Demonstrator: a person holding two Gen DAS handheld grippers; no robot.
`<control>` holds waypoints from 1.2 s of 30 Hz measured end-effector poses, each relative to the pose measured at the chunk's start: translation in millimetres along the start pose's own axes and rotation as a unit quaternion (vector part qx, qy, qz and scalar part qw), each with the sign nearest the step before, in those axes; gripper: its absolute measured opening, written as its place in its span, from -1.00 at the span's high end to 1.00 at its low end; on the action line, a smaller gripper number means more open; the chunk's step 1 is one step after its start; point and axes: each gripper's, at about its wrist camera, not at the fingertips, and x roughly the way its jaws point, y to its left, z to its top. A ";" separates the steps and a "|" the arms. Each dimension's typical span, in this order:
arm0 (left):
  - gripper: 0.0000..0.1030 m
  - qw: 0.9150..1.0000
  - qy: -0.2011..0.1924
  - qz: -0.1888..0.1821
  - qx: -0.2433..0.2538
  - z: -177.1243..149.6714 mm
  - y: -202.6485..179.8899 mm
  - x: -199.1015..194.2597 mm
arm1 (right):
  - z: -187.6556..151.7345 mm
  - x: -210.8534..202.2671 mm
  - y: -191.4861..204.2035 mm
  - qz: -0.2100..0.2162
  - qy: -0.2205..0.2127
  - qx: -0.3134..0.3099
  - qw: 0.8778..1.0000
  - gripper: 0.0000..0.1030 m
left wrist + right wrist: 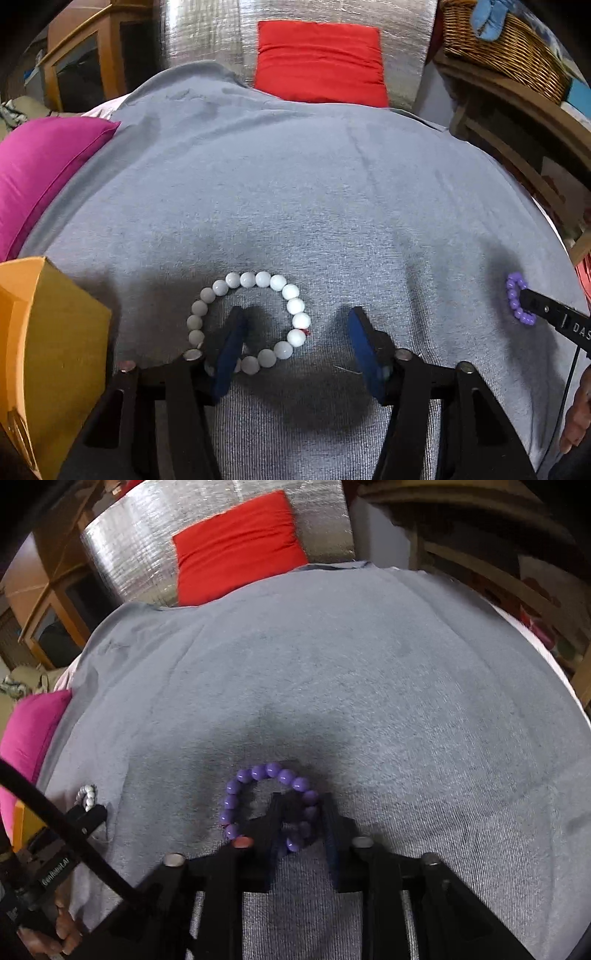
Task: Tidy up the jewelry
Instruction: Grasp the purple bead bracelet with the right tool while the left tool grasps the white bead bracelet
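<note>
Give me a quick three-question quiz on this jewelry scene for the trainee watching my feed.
1. True or false: the left gripper has one finger inside the loop of the white bead bracelet.
2. Which bracelet is the right gripper working on? A) white B) purple C) red
3. Fill in: both bracelets lie on a ____ cloth.

Key:
1. True; its jaws are wide apart, the other finger outside the loop.
2. B, the purple bead bracelet; the fingers straddle one side of the loop.
3. Gray.
</note>
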 end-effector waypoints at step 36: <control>0.35 0.994 0.041 -0.085 0.050 -40.0 -37.4 -38.0 | -4.3 -9.3 -22.7 0.003 0.037 0.023 0.999 0.77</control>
